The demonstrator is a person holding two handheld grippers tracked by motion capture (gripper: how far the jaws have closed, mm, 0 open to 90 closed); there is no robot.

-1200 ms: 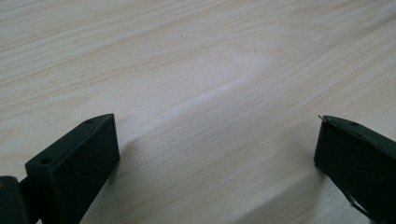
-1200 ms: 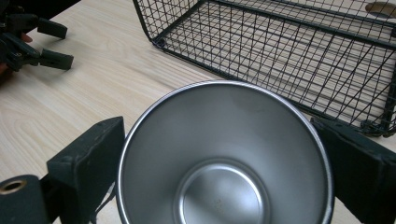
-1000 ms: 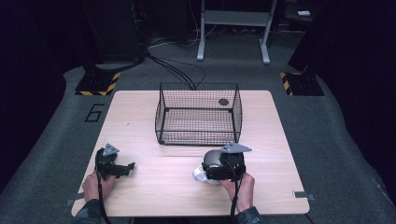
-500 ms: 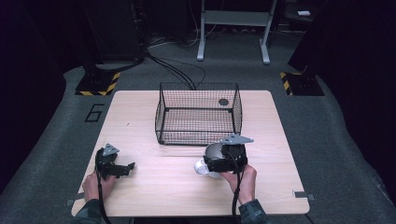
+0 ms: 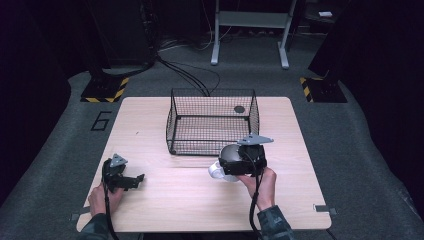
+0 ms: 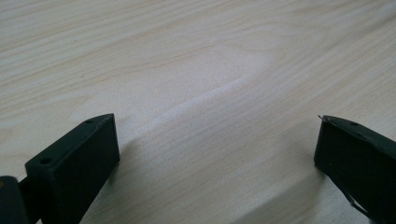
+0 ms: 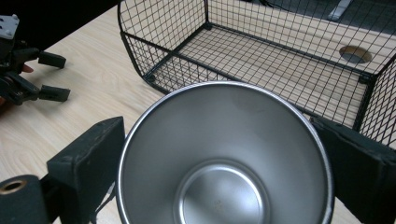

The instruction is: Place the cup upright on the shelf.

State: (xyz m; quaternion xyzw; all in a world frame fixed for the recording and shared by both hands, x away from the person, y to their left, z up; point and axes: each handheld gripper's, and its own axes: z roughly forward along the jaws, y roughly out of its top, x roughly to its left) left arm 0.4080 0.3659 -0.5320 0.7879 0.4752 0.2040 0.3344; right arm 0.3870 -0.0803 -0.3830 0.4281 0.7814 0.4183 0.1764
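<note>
Pale wood-grain table (image 5: 165, 200) stands on a dark carpeted floor, with black stands and cables behind.

Right gripper (image 7: 224, 154): jaws clamped from either side on a steel cup (image 7: 224, 158), one black jaw against each outer wall just below the rim. In the right gripper view the cup's open mouth faces the camera and its inside is empty. In the high view the cup (image 5: 223, 162) sits in front of the gripper, close to the near wall of the wire basket (image 5: 212, 102), at or just above the table; contact with the table cannot be determined.

Left gripper (image 6: 215, 149): jaws wide apart, nothing between them, bare wood beneath. It rests low at the table's near left (image 5: 131, 180).

Handling assessment: the cup looks thin-walled, rigid and light. Its polished, tapering wall is likely slippery, so a grip across the widest part near the rim, as now, seems soundest.

Change noted: compared with a second ago, the right gripper and cup have shifted toward the basket's near wall. Left gripper position unchanged. Basket holds nothing.
</note>
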